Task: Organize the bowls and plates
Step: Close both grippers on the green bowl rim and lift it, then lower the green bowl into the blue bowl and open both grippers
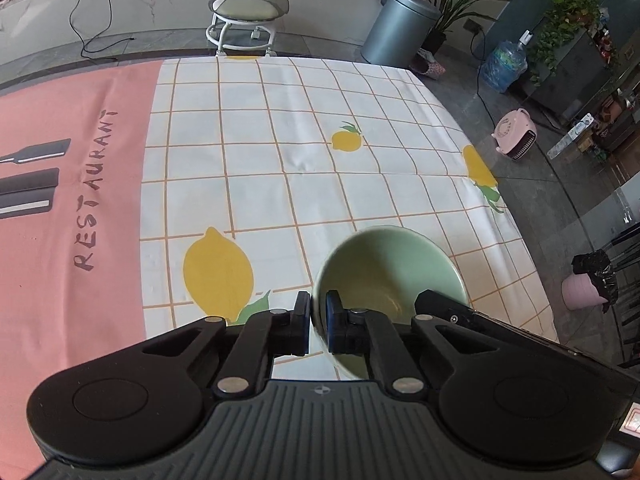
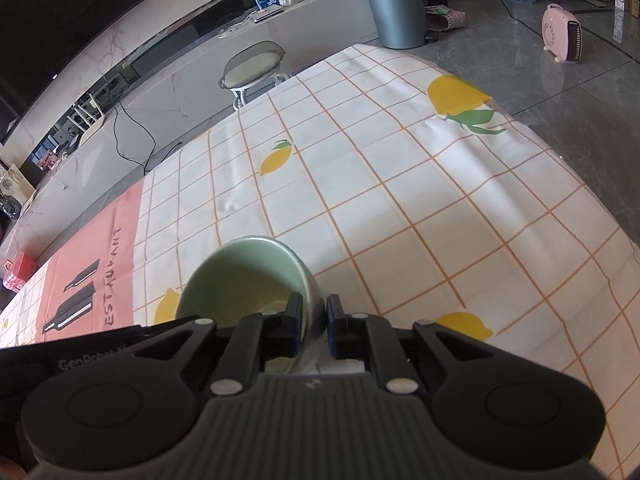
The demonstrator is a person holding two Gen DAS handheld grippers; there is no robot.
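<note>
Left wrist view: the left gripper (image 1: 318, 322) is pinched onto the left rim of a pale green bowl (image 1: 390, 264), one finger outside the wall and one inside. The bowl hangs tilted, its mouth turned up and away, above the near right part of the lemon-print tablecloth (image 1: 280, 152). A dark housing at the bowl's right edge appears to be the other tool. No plates or other bowls show on the cloth here, so where the bowl should go cannot be told. The risk in this view is the thin rim hold: glazed ceramic is smooth, and a tilted bowl can pivot or slide between the pads if the hand turns or jolts.

Right wrist view: the right gripper (image 2: 314, 322) clamps the right side of the same bowl (image 2: 244, 280), wall between its fingers, with the bowl leaning left toward the pink restaurant mat (image 2: 100, 256). With both tools on one bowl, uneven motion could twist the rim, and pulling apart could strip one grip. If either opens before the base is supported, the bowl would likely swing on the remaining pinch and drop onto the table. The table's right edge is not far off, with hard grey floor (image 2: 560, 92) beyond.
</note>
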